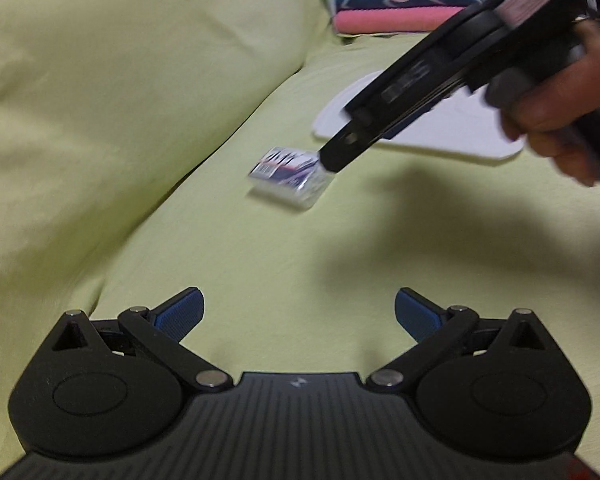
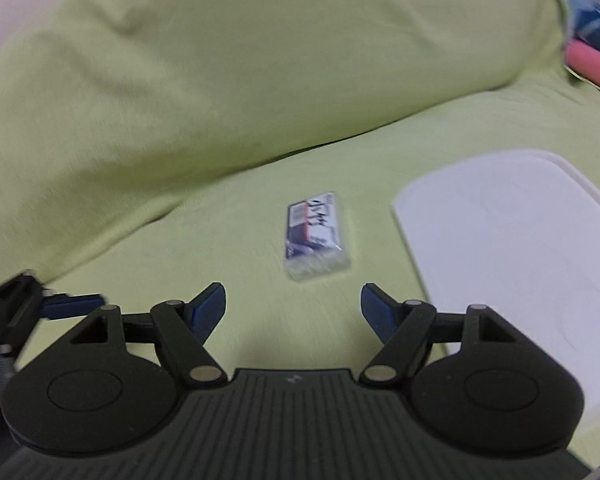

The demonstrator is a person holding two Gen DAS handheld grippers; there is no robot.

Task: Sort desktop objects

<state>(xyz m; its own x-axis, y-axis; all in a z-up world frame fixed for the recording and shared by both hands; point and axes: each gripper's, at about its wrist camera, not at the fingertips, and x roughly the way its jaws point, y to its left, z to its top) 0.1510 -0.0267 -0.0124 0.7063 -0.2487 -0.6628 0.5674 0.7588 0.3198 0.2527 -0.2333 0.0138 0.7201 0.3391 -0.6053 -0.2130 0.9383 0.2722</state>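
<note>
Left wrist view: left gripper [image 1: 299, 312] jaws wide apart, empty. Eraser [image 1: 288, 173], small block w/ printed sleeve, lies on green sheet [image 1: 240, 248]; right gripper [image 1: 327, 163] tip just beside it. White tray [image 1: 452, 136] behind.

Right wrist view: right gripper [image 2: 293, 308] jaws spread, nothing betw. them. Eraser [image 2: 316, 236] ahead, tray [image 2: 512, 248] to its right. Prob. light, firm, grippy; sleeve may slip. Grip across long sides. Approach unobstructed; pillow [image 2: 260, 60] well behind.
</note>
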